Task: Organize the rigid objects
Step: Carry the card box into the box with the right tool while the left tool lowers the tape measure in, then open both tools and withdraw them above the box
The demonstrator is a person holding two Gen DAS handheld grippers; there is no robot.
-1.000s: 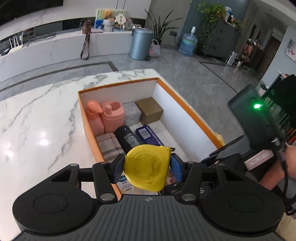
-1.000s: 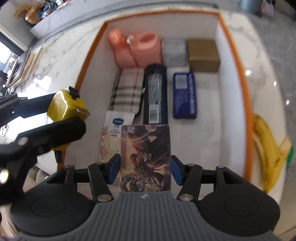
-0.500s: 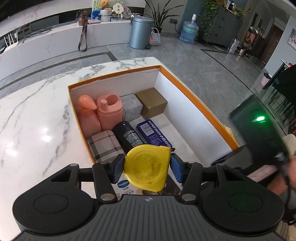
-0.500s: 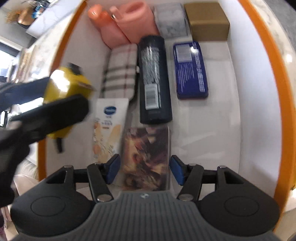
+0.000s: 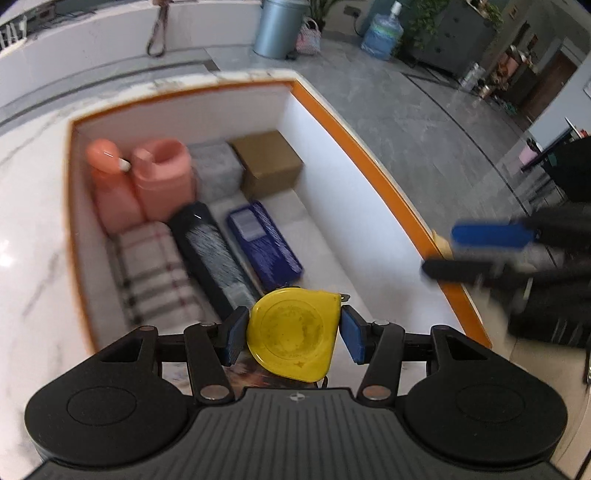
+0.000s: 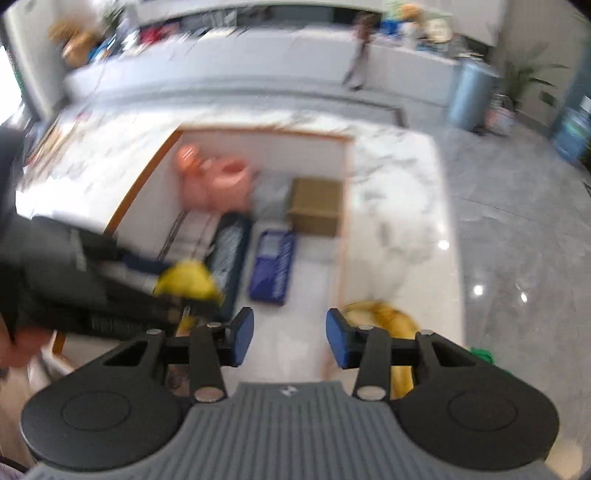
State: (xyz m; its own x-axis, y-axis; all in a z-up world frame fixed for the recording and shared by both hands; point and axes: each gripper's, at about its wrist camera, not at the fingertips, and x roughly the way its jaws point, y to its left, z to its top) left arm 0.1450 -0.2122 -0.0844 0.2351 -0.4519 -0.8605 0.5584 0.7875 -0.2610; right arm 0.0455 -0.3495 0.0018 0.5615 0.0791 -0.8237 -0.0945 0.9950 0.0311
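Note:
My left gripper (image 5: 291, 334) is shut on a yellow tape measure (image 5: 293, 334) and holds it over the near end of the orange-rimmed white box (image 5: 373, 162). The tape measure also shows in the right wrist view (image 6: 188, 282). My right gripper (image 6: 290, 341) is open and empty, raised by the box's right rim; it shows blurred in the left wrist view (image 5: 476, 253). A picture card (image 5: 247, 373) lies in the box under my left gripper. Inside lie two pink bottles (image 5: 140, 181), a plaid case (image 5: 155, 273), a black can (image 5: 212, 258), a blue tin (image 5: 264, 245), a grey block (image 5: 216, 170) and a brown carton (image 5: 267, 164).
The box stands on a white marble table (image 5: 33, 206). A banana (image 6: 395, 325) lies on the table right of the box, with something green (image 6: 482, 354) beside it. A grey bin (image 5: 277, 27) and a water jug (image 5: 380, 33) stand on the floor beyond.
My right gripper let go of the picture card in the box, opened and pulled up and away to the right. My left gripper moved forward over the box with the tape measure.

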